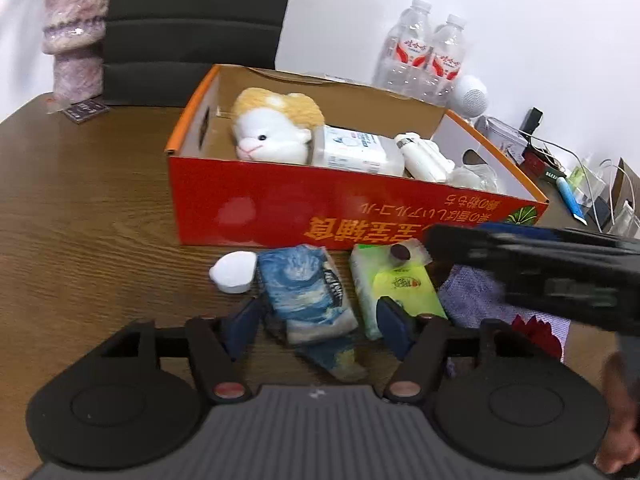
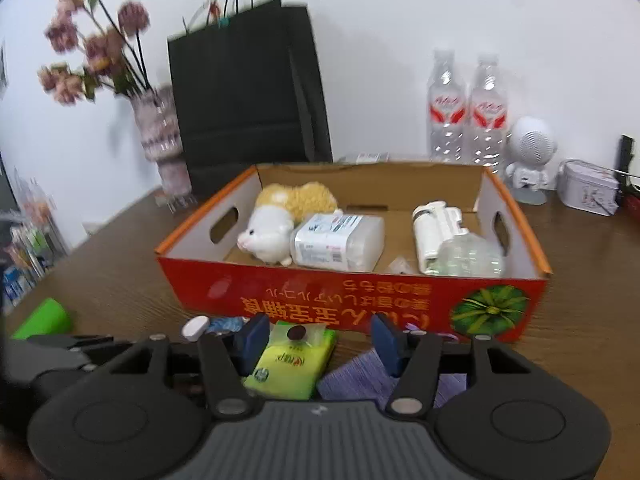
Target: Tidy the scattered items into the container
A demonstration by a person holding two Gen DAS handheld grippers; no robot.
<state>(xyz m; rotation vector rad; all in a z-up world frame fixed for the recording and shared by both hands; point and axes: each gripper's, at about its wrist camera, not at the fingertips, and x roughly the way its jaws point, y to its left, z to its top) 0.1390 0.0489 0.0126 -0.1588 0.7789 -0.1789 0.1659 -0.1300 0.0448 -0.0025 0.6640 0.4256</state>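
An open red-and-orange cardboard box (image 2: 360, 304) sits on the brown wood-grain desk (image 1: 88, 208), and inside it lie a white-and-yellow plush animal (image 2: 272, 232) at about 10 o'clock, a clear plastic packet with a white label (image 2: 340, 242) beside it, and a white cylindrical bottle (image 2: 430, 232) at about 2 o'clock. Still on the desk, along the box's near wall at 6 o'clock, lie a small white cap-shaped object (image 1: 234, 272), a blue-and-white patterned soft pack (image 1: 308, 300), a green-and-yellow tissue pack (image 1: 394, 290) and a purple woven cloth (image 1: 476, 300). The left gripper (image 1: 320, 318) has its blue-padded fingers partly apart on either side of the blue pack; whether they touch it I cannot tell. The right gripper (image 2: 320, 340) also stands half open, hovering over the green pack and cloth, empty.
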